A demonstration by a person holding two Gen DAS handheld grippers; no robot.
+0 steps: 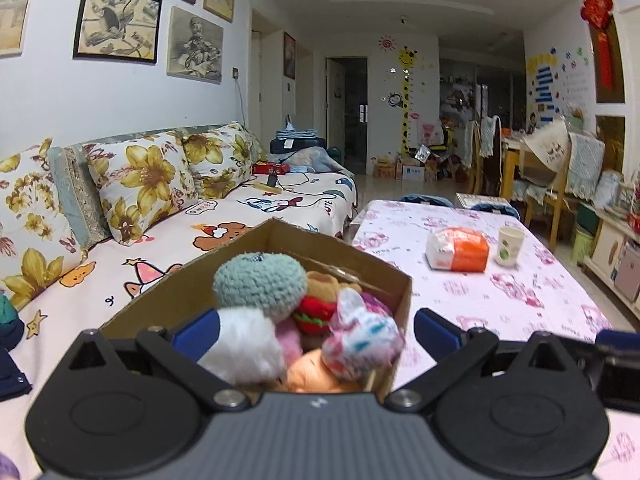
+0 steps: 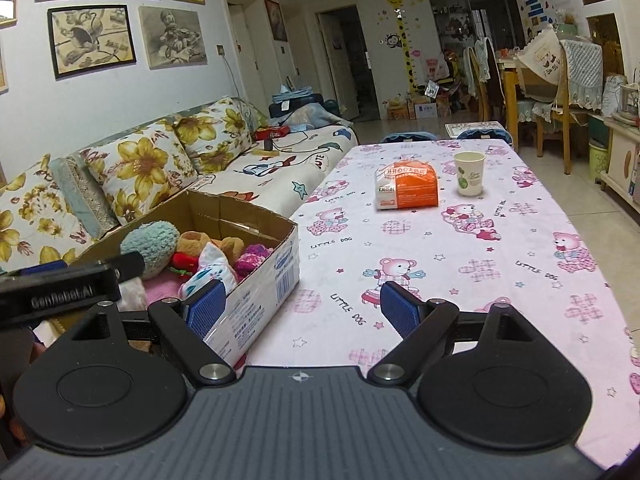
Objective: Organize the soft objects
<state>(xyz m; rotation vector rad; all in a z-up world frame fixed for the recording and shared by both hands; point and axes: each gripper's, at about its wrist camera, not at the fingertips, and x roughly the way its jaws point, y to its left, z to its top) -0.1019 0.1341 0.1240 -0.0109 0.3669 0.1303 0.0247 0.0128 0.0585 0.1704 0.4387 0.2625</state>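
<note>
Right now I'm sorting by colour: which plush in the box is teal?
The crocheted teal ball, the highest plush in the cardboard box; its neighbours are white, pink and burger-coloured.

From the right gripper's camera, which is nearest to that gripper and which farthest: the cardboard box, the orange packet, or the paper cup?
1. Cardboard box: beside the right gripper, at its left finger.
2. Orange packet: mid-table, ahead.
3. Paper cup: slightly beyond the packet, to its right; a close call.

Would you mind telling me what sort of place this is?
Most likely a home living room: a sofa with floral cushions, framed drawings on the wall, and a dining table with chairs behind.
</note>
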